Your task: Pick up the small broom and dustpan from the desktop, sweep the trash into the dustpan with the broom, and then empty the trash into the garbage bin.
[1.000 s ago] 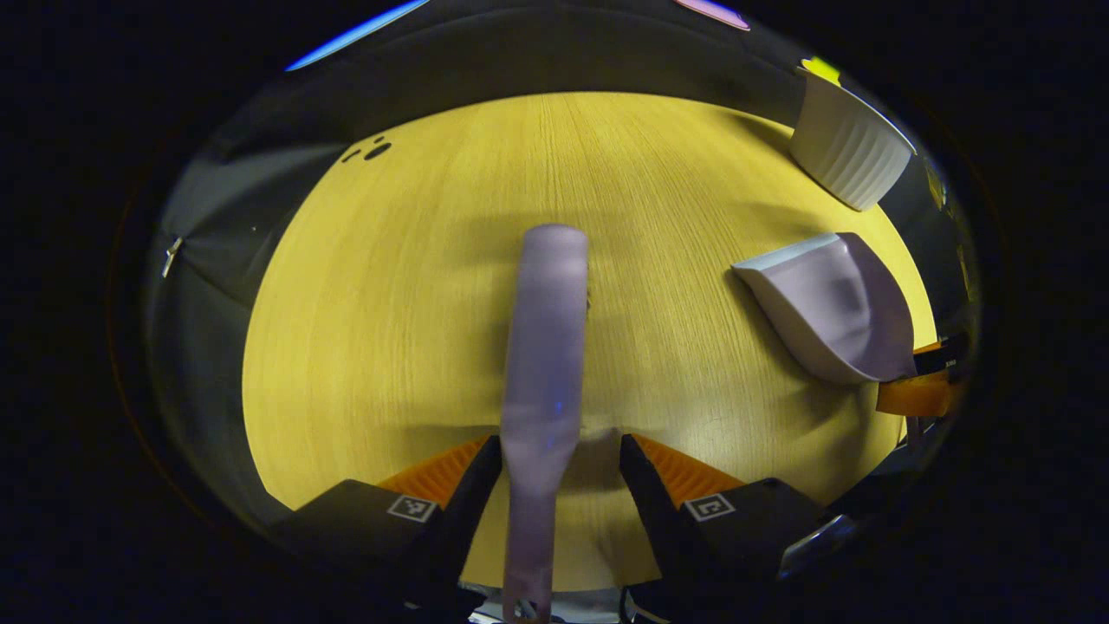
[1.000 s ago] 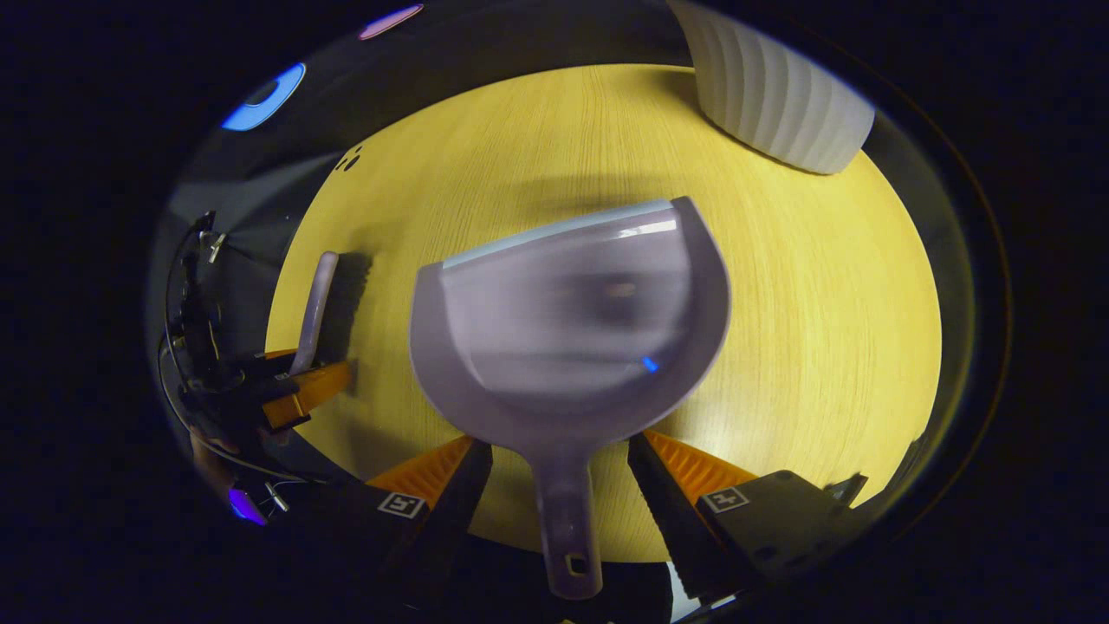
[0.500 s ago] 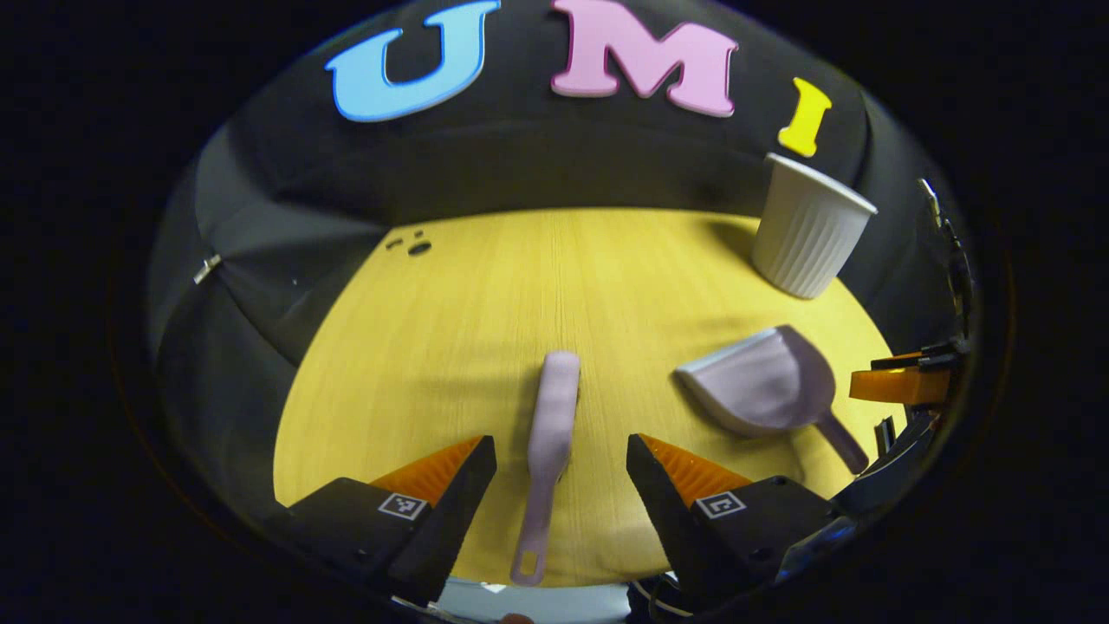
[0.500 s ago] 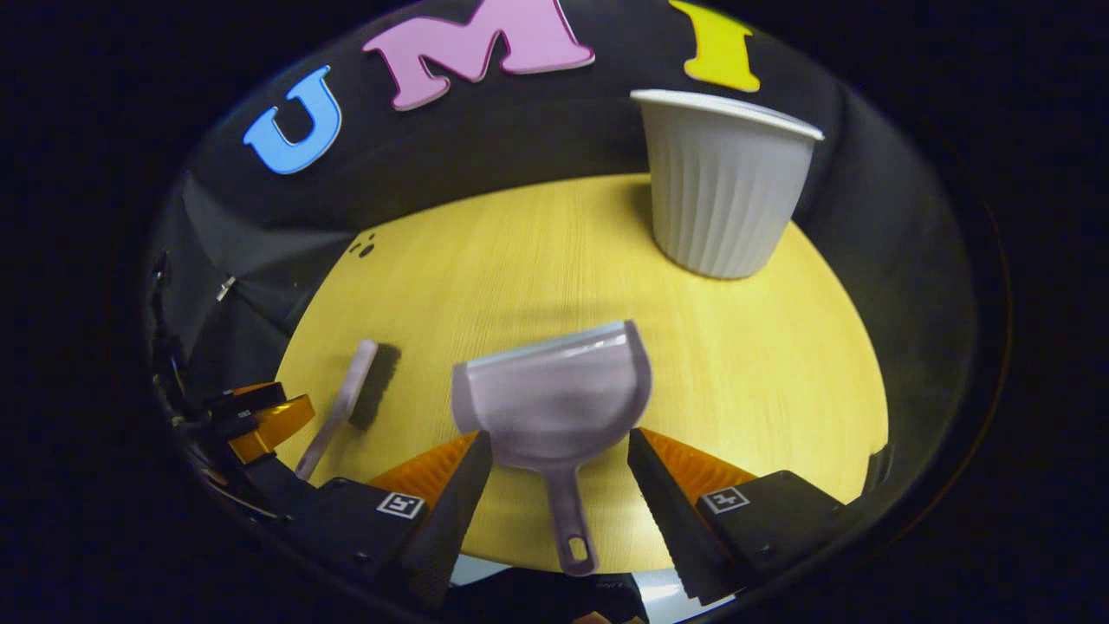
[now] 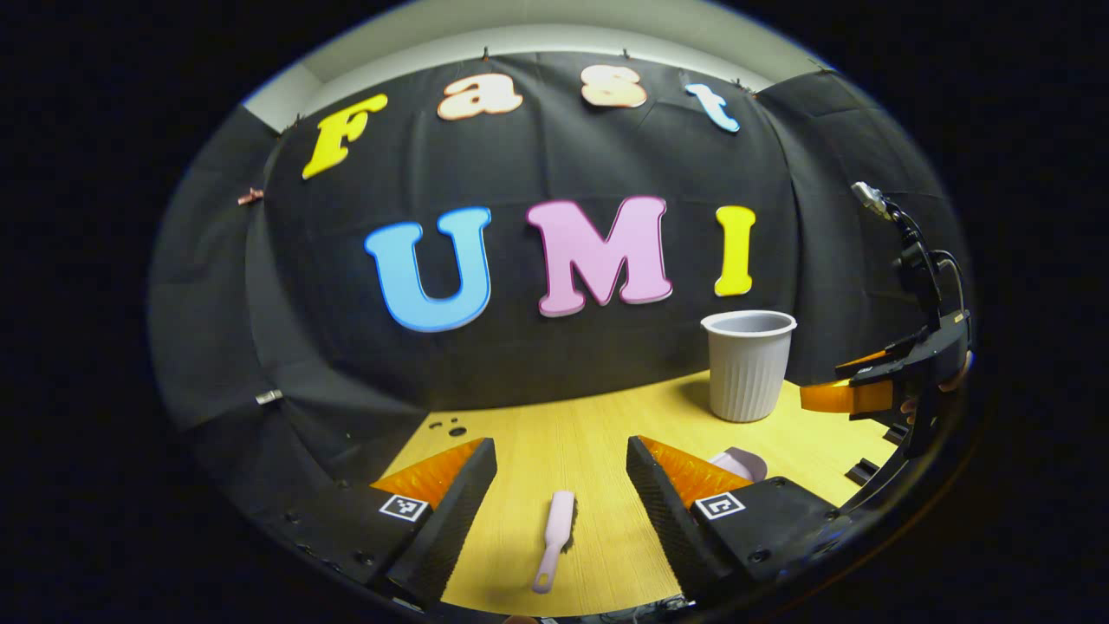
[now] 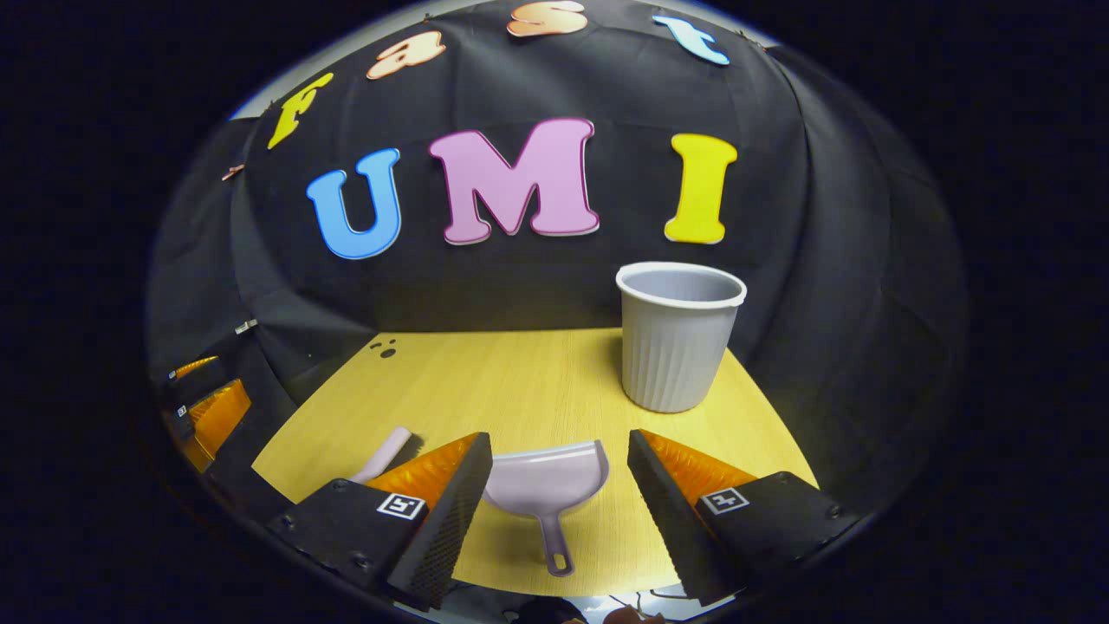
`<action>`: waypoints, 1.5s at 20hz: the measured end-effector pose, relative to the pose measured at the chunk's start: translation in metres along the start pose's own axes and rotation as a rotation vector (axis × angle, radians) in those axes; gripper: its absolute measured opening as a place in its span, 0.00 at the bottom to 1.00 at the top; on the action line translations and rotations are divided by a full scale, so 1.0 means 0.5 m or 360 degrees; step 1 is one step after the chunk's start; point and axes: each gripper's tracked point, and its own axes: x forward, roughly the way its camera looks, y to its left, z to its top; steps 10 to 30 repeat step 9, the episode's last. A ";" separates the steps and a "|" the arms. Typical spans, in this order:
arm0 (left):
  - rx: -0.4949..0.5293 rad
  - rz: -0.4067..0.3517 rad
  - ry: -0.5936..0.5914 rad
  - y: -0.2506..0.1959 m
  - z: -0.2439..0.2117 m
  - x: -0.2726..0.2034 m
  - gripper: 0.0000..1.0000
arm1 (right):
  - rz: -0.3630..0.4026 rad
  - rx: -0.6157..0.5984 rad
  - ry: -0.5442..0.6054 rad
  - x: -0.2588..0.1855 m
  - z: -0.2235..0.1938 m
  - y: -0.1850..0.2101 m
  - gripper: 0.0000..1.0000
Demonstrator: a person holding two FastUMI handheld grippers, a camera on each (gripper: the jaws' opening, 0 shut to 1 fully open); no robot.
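Task stage, judged from the layout: either nothing begun or all finished; cannot tell which. Broom [image 5: 554,537] and dustpan [image 6: 546,481] both flat on the desk [image 5: 554,433], neither held. No trash made out on the wood; only a few small dark spots [image 6: 381,349] near the far-left edge, too small to name. Inside of bin [image 6: 678,338] hidden below its rim, so contents unknown.

Left gripper [image 5: 561,485]: jaws spread wide, holding nothing, touching nothing. Raised well above the desk and pointed toward the wall. Broom lying between the fingers in line of sight, at 6 o'clock in the left gripper view, handle toward the camera, bristles facing 3 o'clock.

Right gripper [image 6: 560,481]: jaws likewise spread wide, empty, clear of everything. Dustpan lying between its fingers at 6 o'clock in the right gripper view, handle toward the camera, mouth toward the bin. Bin upright at 1 o'clock from the dustpan, well apart from it. Broom tip at 9 o'clock from the dustpan, partly behind a finger.

Right gripper also seen at 3 o'clock in the left gripper view [image 5: 853,394], off the desk.

If not begun: pick-ups, sweep and emptying all left.
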 end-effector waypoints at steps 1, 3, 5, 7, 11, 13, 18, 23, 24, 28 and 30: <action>-0.0009 -0.0019 -0.0018 -0.017 0.011 -0.025 0.96 | 0.0006 -0.0021 -0.0033 -0.032 0.009 0.004 0.99; -0.0055 -0.0061 -0.0031 -0.052 0.013 -0.065 0.96 | -0.0017 -0.0050 -0.0096 -0.087 0.025 -0.002 0.99; -0.0093 -0.0074 -0.0056 -0.066 0.020 -0.099 0.97 | -0.0041 -0.0071 -0.0161 -0.129 0.036 -0.003 0.99; -0.0075 -0.0068 -0.0072 -0.071 0.012 -0.114 0.96 | -0.0068 -0.0098 -0.0216 -0.155 0.041 -0.012 0.99; -0.0066 -0.0075 -0.0033 -0.082 -0.011 -0.121 0.96 | -0.0091 -0.0073 -0.0193 -0.175 0.022 -0.020 0.99; -0.0066 -0.0075 -0.0033 -0.082 -0.011 -0.121 0.96 | -0.0091 -0.0073 -0.0193 -0.175 0.022 -0.020 0.99; -0.0066 -0.0075 -0.0033 -0.082 -0.011 -0.121 0.96 | -0.0091 -0.0073 -0.0193 -0.175 0.022 -0.020 0.99; -0.0066 -0.0075 -0.0033 -0.082 -0.011 -0.121 0.96 | -0.0091 -0.0073 -0.0193 -0.175 0.022 -0.020 0.99; -0.0066 -0.0075 -0.0033 -0.082 -0.011 -0.121 0.96 | -0.0091 -0.0073 -0.0193 -0.175 0.022 -0.020 0.99; -0.0066 -0.0075 -0.0033 -0.082 -0.011 -0.121 0.96 | -0.0091 -0.0073 -0.0193 -0.175 0.022 -0.020 0.99; -0.0066 -0.0075 -0.0033 -0.082 -0.011 -0.121 0.96 | -0.0091 -0.0073 -0.0193 -0.175 0.022 -0.020 0.99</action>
